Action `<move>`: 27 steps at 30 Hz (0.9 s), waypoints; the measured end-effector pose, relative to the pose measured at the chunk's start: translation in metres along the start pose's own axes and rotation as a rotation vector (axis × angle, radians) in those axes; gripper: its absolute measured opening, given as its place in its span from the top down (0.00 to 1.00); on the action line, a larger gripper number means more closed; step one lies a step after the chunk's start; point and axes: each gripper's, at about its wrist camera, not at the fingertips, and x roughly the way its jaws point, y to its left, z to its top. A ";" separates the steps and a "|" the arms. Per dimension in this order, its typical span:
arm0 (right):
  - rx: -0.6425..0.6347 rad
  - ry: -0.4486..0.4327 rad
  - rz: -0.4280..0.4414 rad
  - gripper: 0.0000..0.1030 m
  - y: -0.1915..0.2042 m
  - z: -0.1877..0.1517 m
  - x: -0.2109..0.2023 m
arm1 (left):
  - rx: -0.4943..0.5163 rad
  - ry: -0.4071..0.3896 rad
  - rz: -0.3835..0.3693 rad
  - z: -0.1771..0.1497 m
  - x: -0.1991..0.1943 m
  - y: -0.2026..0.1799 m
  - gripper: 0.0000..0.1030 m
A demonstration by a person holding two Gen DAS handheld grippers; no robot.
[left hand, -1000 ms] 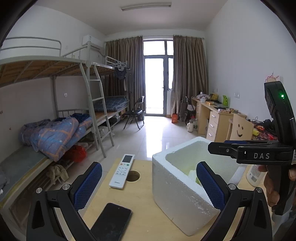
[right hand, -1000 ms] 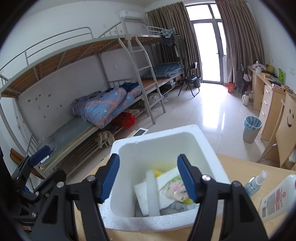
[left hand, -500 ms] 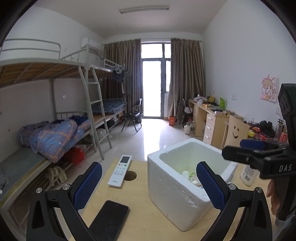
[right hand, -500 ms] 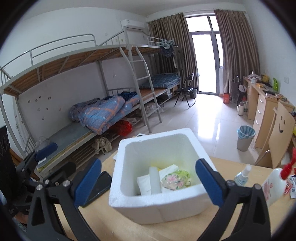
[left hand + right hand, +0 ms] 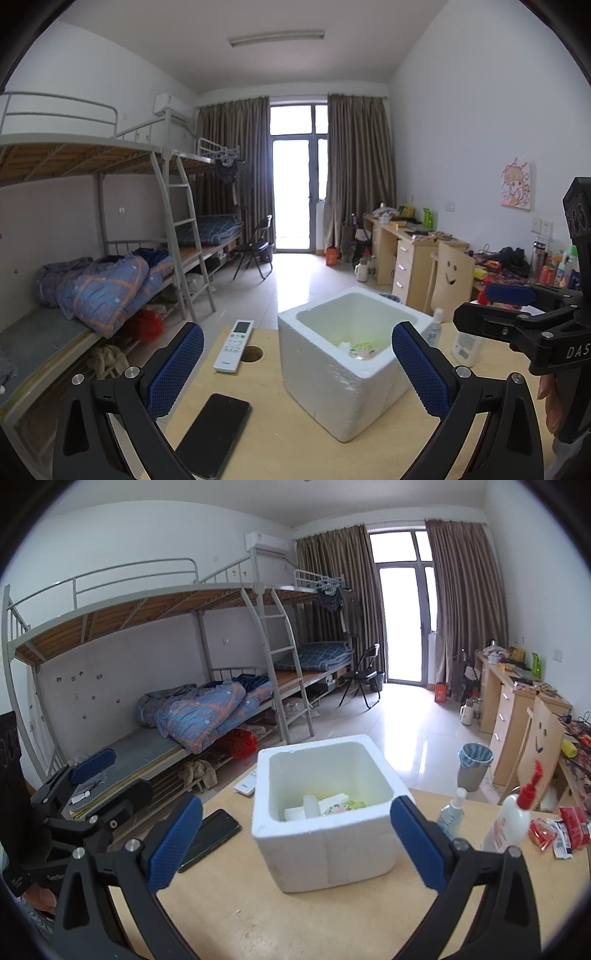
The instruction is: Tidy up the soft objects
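Observation:
A white foam box [image 5: 332, 402] stands on the wooden table [image 5: 266, 443], and the right wrist view looks down into the foam box [image 5: 325, 853]. Soft packs lie on its bottom: white ones and a flowery pack [image 5: 341, 806], also glimpsed as the flowery pack [image 5: 364, 350]. My left gripper [image 5: 299, 369] is open and empty, held back from the box's near-left corner. My right gripper [image 5: 297, 843] is wide open, empty, in front of the box's near wall. Each shows in the other's view: right gripper [image 5: 484, 308], left gripper [image 5: 118, 775].
A black phone [image 5: 214, 432] and a white remote [image 5: 234, 345] lie left of the box, beside a round hole [image 5: 253, 353]. To its right stand a spray bottle [image 5: 452, 812] and a red-pump lotion bottle [image 5: 511, 819], then snack packets [image 5: 557, 830]. Bunk beds stand beyond the left edge.
Both grippers have drawn back and up from the box, so it looks smaller and farther. The right jaws, half shut over the box a second ago, have spread wide with nothing in them.

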 end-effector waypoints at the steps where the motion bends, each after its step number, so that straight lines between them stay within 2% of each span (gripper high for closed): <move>1: -0.002 -0.012 -0.009 0.00 0.002 -0.003 -0.008 | 0.002 -0.003 -0.006 -0.001 -0.004 -0.001 0.01; 11: -0.041 -0.141 -0.124 0.00 0.017 -0.030 -0.059 | 0.009 -0.069 -0.085 -0.005 -0.048 -0.019 0.01; 15: -0.023 -0.180 -0.180 0.00 0.020 -0.046 -0.071 | 0.018 -0.093 -0.090 -0.016 -0.057 -0.025 0.01; 18: -0.022 -0.203 -0.215 0.00 0.024 -0.059 -0.074 | 0.000 -0.101 -0.125 -0.029 -0.061 -0.025 0.01; 24: 0.002 -0.228 -0.227 0.00 0.023 -0.088 -0.076 | 0.002 -0.152 -0.140 -0.057 -0.070 -0.033 0.01; 27: 0.005 -0.233 -0.220 0.00 0.021 -0.103 -0.080 | -0.026 -0.143 -0.161 -0.071 -0.071 -0.034 0.01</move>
